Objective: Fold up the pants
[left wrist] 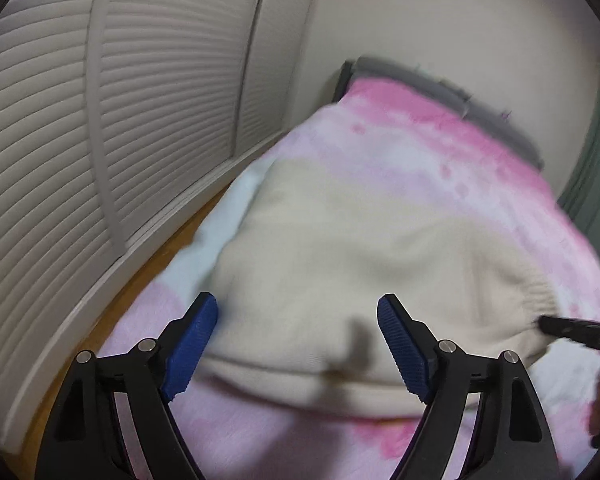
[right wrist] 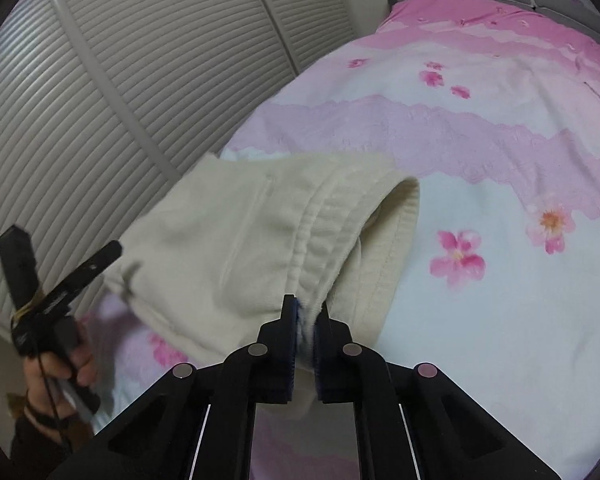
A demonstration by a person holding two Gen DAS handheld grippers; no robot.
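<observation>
In the left wrist view, your left gripper hangs with its blue pads spread wide, nothing between them, above the cream pants lying on the pink flowered bedspread; the picture is blurred. Louvred doors stand to the left. In the right wrist view, your right gripper is clenched on the pants' elastic waistband, cloth pinched between the pads. Your left hand holds the other tool at the left edge, beside the pants.
</observation>
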